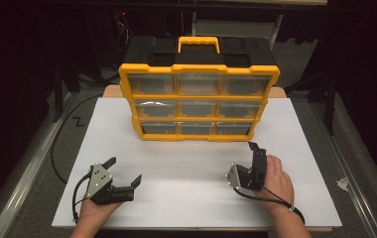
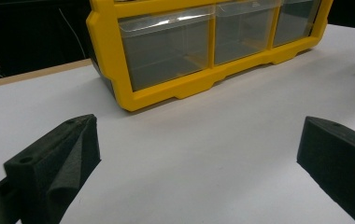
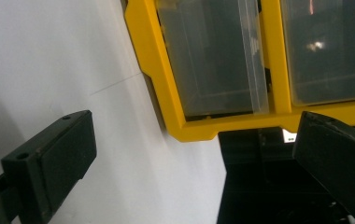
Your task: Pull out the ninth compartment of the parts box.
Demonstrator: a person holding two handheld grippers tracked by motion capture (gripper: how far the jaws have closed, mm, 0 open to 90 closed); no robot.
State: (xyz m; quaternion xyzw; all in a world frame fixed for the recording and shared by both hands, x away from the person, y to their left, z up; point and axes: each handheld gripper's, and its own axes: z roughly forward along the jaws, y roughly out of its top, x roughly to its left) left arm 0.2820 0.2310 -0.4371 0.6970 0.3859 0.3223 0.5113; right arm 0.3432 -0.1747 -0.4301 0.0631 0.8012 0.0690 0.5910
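Note:
A yellow organiser box (image 1: 199,69) with three rows of clear drawers stands upright at the back middle of the white table (image 1: 186,198), its drawer fronts facing me. My left gripper (image 1: 125,170) rests near the front left, open, jaws wide apart and pointing right and forward. In the left gripper view its jaws (image 2: 196,135) frame bare table, and the box's bottom row of drawers (image 2: 166,46) is ahead. My right gripper (image 1: 255,151) lies turned on its side at the front right, aimed at the box's lower right corner (image 3: 185,130). It stands open (image 3: 192,126) with nothing between its jaws.
A yellow carry handle (image 1: 199,43) tops the box. Grey floor surrounds the table, with a metal rail (image 1: 23,183) and a black cable (image 1: 60,144) at the left. A scrap of paper (image 1: 343,183) lies on the floor at the right. Dark stands rise behind.

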